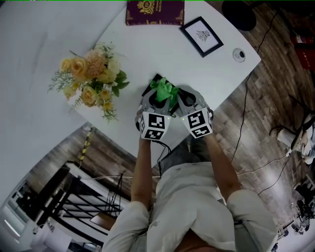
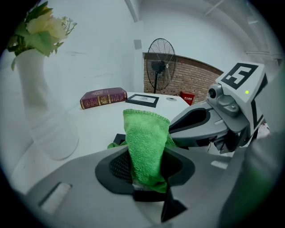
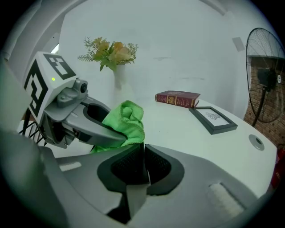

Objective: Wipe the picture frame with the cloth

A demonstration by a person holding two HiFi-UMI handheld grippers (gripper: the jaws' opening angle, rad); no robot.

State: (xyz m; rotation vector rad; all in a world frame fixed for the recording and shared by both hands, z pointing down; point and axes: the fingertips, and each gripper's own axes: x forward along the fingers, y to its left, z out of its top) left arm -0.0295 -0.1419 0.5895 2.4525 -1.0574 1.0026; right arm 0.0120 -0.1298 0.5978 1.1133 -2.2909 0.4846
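Note:
A green cloth [image 1: 165, 90] [image 3: 127, 120] hangs bunched over the table's near edge. My left gripper [image 2: 144, 167] [image 1: 157, 97] is shut on it, a fold of cloth [image 2: 144, 147] standing up between its jaws. My right gripper [image 3: 143, 167] [image 1: 179, 98] sits close beside it on the right, jaws shut. The cloth's edge reaches the right gripper's tips, and I cannot tell whether it is pinched there. A black picture frame [image 1: 202, 36] [image 2: 142, 100] [image 3: 213, 119] lies flat at the far right of the white table, well beyond both grippers.
A small black object [image 1: 149, 89] [image 2: 119, 139] lies under the cloth. A vase of yellow flowers [image 1: 91, 78] [image 3: 111, 53] stands left. A maroon book [image 1: 154, 12] [image 3: 177, 98] lies at the far edge and a small round disc [image 1: 238, 54] near the right edge. A fan [image 2: 160, 62] stands beyond.

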